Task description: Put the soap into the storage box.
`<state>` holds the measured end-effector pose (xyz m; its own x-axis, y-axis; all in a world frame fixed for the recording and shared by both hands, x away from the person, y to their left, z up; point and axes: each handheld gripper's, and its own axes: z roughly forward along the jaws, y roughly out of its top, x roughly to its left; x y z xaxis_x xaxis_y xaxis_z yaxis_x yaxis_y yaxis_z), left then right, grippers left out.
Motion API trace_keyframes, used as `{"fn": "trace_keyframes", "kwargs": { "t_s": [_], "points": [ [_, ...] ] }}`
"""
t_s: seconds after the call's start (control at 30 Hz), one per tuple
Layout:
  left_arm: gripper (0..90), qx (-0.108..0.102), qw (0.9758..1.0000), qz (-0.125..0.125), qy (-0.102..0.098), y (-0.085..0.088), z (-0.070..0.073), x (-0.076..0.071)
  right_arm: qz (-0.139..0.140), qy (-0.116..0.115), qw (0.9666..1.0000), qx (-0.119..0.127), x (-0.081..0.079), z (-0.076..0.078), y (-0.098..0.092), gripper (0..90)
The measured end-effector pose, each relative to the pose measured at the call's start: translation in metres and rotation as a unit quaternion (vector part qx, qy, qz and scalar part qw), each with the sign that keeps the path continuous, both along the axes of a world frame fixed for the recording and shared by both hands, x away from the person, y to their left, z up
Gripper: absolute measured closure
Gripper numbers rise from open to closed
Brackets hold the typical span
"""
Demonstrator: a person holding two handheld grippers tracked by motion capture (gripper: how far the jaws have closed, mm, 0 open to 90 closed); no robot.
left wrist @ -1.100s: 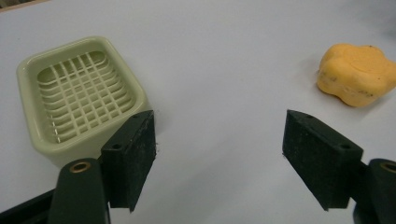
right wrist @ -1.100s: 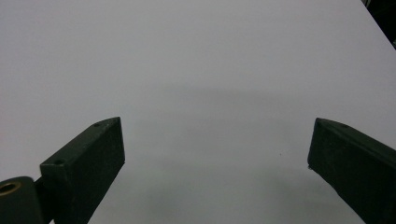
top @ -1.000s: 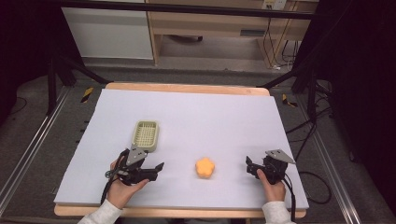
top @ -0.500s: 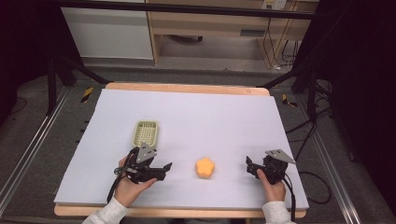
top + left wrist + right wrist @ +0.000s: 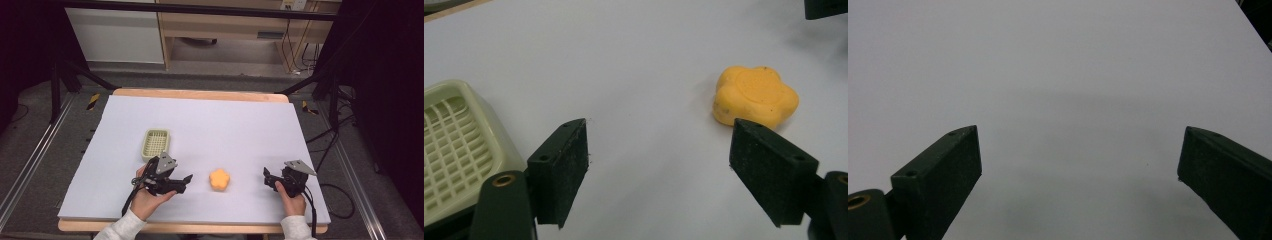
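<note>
An orange flower-shaped soap [image 5: 219, 179] lies on the white table [image 5: 225, 125] near the front edge. In the left gripper view the soap [image 5: 755, 96] sits just beyond the right jaw. My left gripper [image 5: 187, 178] is open, a short way left of the soap, its jaws pointing toward it. A pale green slatted soap dish [image 5: 155, 143] stands behind that gripper, and the dish [image 5: 454, 145] fills the left edge of the left gripper view. My right gripper [image 5: 266, 177] rests open at the front right, nothing but bare table between its jaws [image 5: 1078, 170].
The table's wooden front edge [image 5: 200, 227] runs just below both hands. Black frame legs [image 5: 60, 75] and cables [image 5: 325, 145] stand on the floor around the table. A cabinet [image 5: 225, 25] stands beyond the far edge.
My left gripper has slid rightward from beside the soap dish toward the orange soap. The right gripper has stayed put.
</note>
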<state>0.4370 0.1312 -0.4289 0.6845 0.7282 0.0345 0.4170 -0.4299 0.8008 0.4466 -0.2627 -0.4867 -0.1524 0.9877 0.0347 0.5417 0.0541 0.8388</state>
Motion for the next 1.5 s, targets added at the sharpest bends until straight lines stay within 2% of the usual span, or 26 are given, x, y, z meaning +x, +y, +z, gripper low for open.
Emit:
{"fn": "trace_keyframes", "kwargs": {
  "t_s": [0.23, 0.73, 1.5],
  "points": [
    [23.3, 0.006, 0.9999, -0.014, 0.002, -0.015, 0.0, 0.003, 0.002, 0.001, 1.0, -0.002, 0.0, 0.0, 0.0, 4.4],
    [22.5, 0.0, 0.9994, -0.034, 0.006, -0.042, 0.006, 0.008, 0.002, 0.003, 1.0, 0.004, 0.001, 0.0, 0.0, 4.4],
    [20.9, 0.012, 0.9985, -0.049, 0.024, -0.072, 0.006, 0.017, 0.003, 0.004, 1.0, 0.005, 0.001, 0.0, 0.0, 4.4]
  ]
}}
